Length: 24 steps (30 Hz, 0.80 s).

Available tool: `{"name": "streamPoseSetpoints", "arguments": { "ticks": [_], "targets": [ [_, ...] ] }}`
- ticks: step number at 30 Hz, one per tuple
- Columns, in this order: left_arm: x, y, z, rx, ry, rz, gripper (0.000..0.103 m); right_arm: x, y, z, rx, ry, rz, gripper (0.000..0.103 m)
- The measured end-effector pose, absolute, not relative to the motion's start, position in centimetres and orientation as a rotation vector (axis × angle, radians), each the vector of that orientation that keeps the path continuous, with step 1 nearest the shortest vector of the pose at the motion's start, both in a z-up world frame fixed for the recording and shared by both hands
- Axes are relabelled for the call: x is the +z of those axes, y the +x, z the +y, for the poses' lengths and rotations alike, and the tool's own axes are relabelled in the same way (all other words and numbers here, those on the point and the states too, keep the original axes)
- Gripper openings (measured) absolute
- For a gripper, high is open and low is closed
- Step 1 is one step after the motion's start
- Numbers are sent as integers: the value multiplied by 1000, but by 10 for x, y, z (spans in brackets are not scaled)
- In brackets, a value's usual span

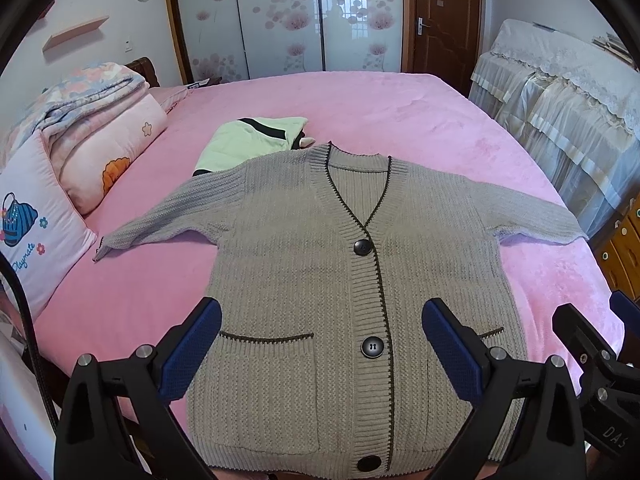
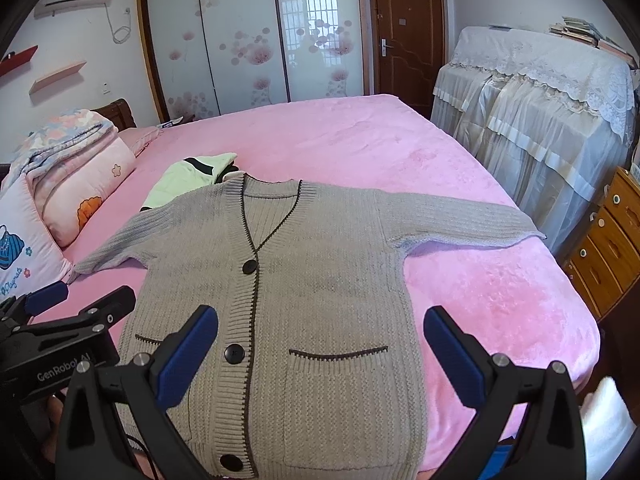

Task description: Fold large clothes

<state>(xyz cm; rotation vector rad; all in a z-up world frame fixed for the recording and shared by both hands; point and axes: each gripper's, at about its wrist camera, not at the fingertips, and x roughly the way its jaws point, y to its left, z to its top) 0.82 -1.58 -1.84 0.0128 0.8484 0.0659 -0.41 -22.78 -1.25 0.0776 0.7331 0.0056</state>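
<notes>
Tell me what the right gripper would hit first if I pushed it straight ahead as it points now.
Probably the grey cardigan: the open right gripper points at its lower front, near the pocket, with nothing between. Depth is hard to judge here.
</notes>
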Motion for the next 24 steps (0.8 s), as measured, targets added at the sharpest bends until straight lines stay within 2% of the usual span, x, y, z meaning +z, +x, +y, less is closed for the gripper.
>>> {"name": "streamPoseSetpoints", "arguments": {
  "ticks": [6, 24],
  "targets": [
    [-15, 17, -23, 50, 17, 847, 94, -12, -3, -238, -8, 99, 720, 103],
    [22, 71, -81, -51, 53, 811, 94, 25, 24, -309, -70, 137, 611, 103]
  ]
}}
